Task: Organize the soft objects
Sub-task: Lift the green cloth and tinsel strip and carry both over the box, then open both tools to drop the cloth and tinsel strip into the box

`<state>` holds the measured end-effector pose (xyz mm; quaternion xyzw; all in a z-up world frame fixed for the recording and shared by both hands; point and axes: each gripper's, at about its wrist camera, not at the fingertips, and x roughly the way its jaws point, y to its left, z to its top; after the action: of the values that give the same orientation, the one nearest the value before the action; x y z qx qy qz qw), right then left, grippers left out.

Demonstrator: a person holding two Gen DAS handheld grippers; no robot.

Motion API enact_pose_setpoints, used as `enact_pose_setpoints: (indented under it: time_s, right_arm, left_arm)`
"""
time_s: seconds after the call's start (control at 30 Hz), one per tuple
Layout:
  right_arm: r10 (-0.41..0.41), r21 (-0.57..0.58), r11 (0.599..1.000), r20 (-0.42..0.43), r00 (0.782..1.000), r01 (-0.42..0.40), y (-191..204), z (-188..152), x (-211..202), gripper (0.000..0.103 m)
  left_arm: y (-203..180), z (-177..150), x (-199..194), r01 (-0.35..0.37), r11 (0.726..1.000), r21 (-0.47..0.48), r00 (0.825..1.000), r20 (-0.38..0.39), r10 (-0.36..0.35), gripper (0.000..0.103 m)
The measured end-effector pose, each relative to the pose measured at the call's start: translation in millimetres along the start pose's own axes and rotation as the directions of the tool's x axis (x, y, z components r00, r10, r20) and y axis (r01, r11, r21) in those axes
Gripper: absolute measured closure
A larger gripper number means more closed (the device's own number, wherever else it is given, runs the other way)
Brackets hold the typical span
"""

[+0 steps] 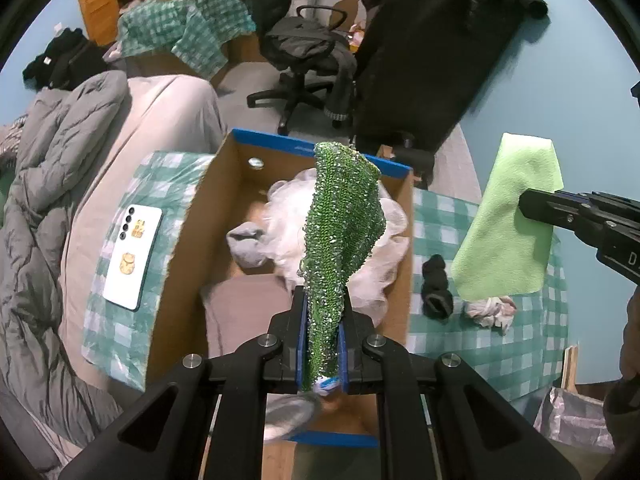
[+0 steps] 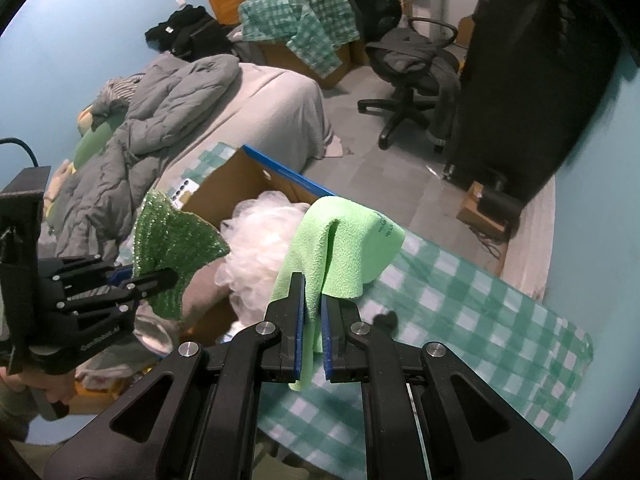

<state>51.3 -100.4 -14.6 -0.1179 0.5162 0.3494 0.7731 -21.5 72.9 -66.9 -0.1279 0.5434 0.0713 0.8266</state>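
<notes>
My left gripper [image 1: 322, 312] is shut on a sparkly green scrub cloth [image 1: 342, 216] and holds it above an open cardboard box [image 1: 188, 224] with blue-taped rims. The box holds a white mesh pouf [image 1: 384, 256], a grey sock [image 1: 246, 246] and a grey cloth. My right gripper [image 2: 313, 300] is shut on a light green microfibre cloth [image 2: 344, 240], held above the checkered cloth to the right of the box; it also shows in the left wrist view [image 1: 508, 220]. The left gripper [image 2: 160, 280] with the scrub cloth [image 2: 176, 244] shows at the left of the right wrist view.
A black sock [image 1: 436, 284] and a crumpled white rag [image 1: 490, 310] lie on the green checkered cloth [image 1: 472, 344] right of the box. A white phone [image 1: 134, 252] lies left of it. A grey duvet [image 1: 44, 184] covers the bed. An office chair [image 1: 304, 60] stands beyond.
</notes>
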Motion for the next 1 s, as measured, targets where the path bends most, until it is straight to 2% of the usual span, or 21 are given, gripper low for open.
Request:
enact_pose_setpoints:
  time_s: [0.43,0.7,0.83,0.9,0.97,1.0]
  right_arm:
    - [0.085,-0.014,0.996,-0.084,0.993,-0.086,37,19,49,0.096]
    - [0.14,-0.04,0.988,-0.18,0.974,-0.149,66,7,82,0.096]
    - [0.149,-0.047,0.985,-0.228,0.962,-0.163,74,-1,96,0.096]
    - [0.151,-0.047,0.985,-0.245,0.958,-0.167,76,-3,100,0.095]
    - [0.148,-0.054,0.984,-0.253,0.956,-0.167,78,-6,100,0.091]
    - [0.151,-0.056,0.984,-0.255,0.955,-0.17,78,-5,100,0.082]
  left_arm:
    - [48,4,38,-0.03,0.999,-0.039,0.997,-0.069,0.027,0.091]
    - [67,5,55,-0.043,0.996,-0.074,0.994,-0.108,0.035,0.09]
    - [72,3,57,-0.061,0.994,-0.093,0.992,-0.115,0.05,0.072]
    - [73,2,54,-0.07,0.994,-0.088,0.993,-0.106,0.06,0.068]
    - [72,1,52,-0.079,0.994,-0.077,0.992,-0.107,0.071,0.059]
    - [71,0,51,-0.083,0.994,-0.071,0.992,-0.104,0.075,0.058]
